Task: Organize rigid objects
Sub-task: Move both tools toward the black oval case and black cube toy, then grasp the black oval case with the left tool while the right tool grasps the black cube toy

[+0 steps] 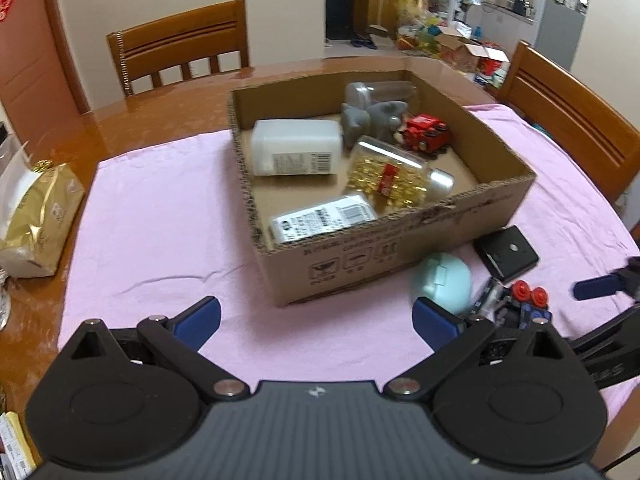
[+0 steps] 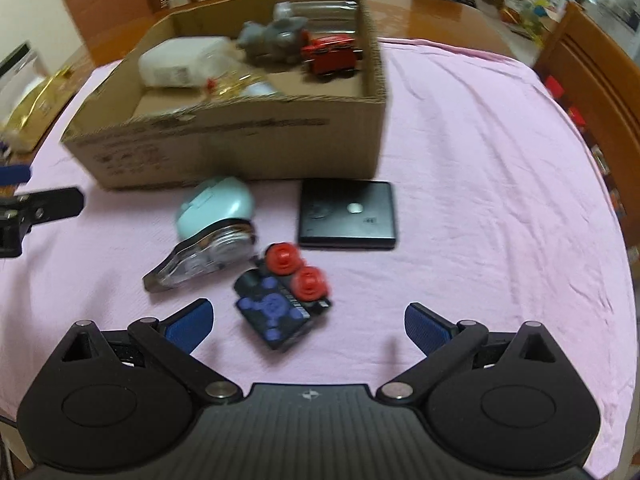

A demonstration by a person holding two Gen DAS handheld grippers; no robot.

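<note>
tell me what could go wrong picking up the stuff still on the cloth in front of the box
1. The clear tape dispenser lies against the mint case, so grabbing either may knock the other.
2. The flat black box sits low on the pink cloth; the open right gripper could pinch fabric.
3. The cardboard box is already crowded, so added items may land on others.

Glossy wooden table (image 1: 152,108), pink cloth (image 1: 160,216) spread over most of it. On cloth: open cardboard box (image 1: 360,264); near its front wall mint-green case (image 2: 218,210), flat black square box (image 2: 347,214), clear tape dispenser (image 2: 200,262), black gadget with two red knobs (image 2: 282,302). Gold bag (image 1: 40,220) on bare wood at left edge.
</note>
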